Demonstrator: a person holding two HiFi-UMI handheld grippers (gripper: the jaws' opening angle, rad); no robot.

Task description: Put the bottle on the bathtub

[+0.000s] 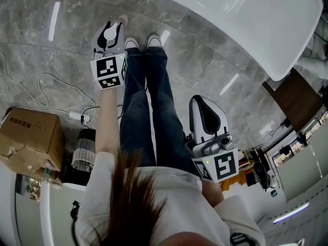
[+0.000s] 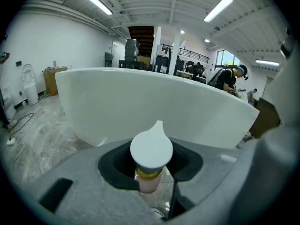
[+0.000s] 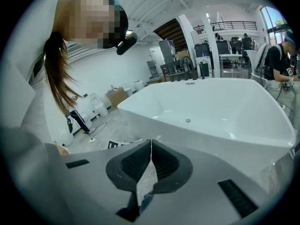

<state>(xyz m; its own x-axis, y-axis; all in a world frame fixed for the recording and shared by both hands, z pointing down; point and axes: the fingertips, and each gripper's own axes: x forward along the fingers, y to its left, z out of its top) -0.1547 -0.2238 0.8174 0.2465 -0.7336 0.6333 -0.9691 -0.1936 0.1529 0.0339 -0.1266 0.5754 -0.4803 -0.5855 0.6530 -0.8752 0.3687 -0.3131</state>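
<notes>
Standing beside a white freestanding bathtub (image 1: pixel 246 19), a person in jeans holds a two-jaw gripper in each hand, seen from above. The left gripper (image 1: pixel 109 35) is stretched forward and angled down toward the grey marble floor (image 1: pixel 46 60), close to the person's white sneakers (image 1: pixel 139 42). Its jaws are clamped around a small bottle (image 2: pixel 151 150) with a white teardrop cap, a gold collar and a pale pink body. The grip appears to sit on the body just below the collar, which leaves the cap free and the bottle steady for carrying. The bottle is off the tub, with the tub's outer wall rising ahead of it, so the placing is judged not yet done.

The right gripper (image 1: pixel 201 102) hangs near the person's right hip, jaws pressed together with nothing between them, likely kept aside as spare. A cardboard box (image 1: pixel 31 137) and a white cable (image 1: pixel 51 81) lie on the floor to the person's left.
</notes>
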